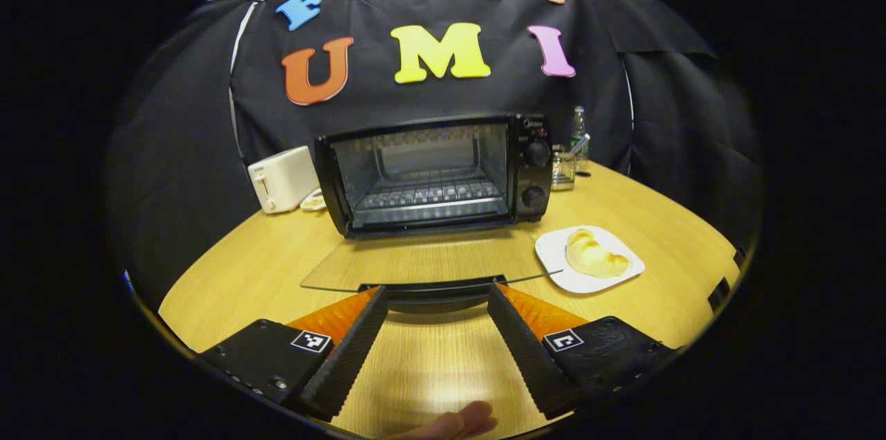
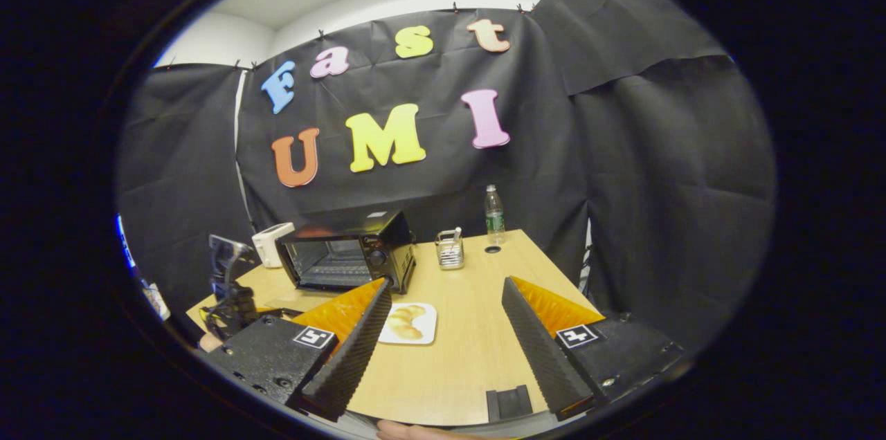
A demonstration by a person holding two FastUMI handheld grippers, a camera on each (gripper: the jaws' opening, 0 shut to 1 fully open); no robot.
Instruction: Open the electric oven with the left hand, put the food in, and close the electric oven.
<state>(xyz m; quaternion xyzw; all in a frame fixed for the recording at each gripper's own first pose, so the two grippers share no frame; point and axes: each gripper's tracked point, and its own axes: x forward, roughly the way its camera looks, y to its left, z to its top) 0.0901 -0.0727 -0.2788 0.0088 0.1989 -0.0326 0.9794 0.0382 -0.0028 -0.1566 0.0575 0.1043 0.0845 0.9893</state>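
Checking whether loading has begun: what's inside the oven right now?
Inside the open oven only a bare wire rack shows; the food lies on its plate outside. Below the rack is hidden.

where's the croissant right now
In the left gripper view the croissant lies on a white plate on the table, right of the open oven, beside its lowered door.

The oven (image 1: pixel 432 173) stands on the table (image 1: pixel 242 274) with its door (image 1: pixel 422 263) flat in front. A toaster (image 1: pixel 282 178) is to its left. A plate (image 1: pixel 588 260) holding bread (image 1: pixel 595 254) lies to its right, with a cup (image 1: pixel 563 169) and bottle (image 1: pixel 579 129) behind.
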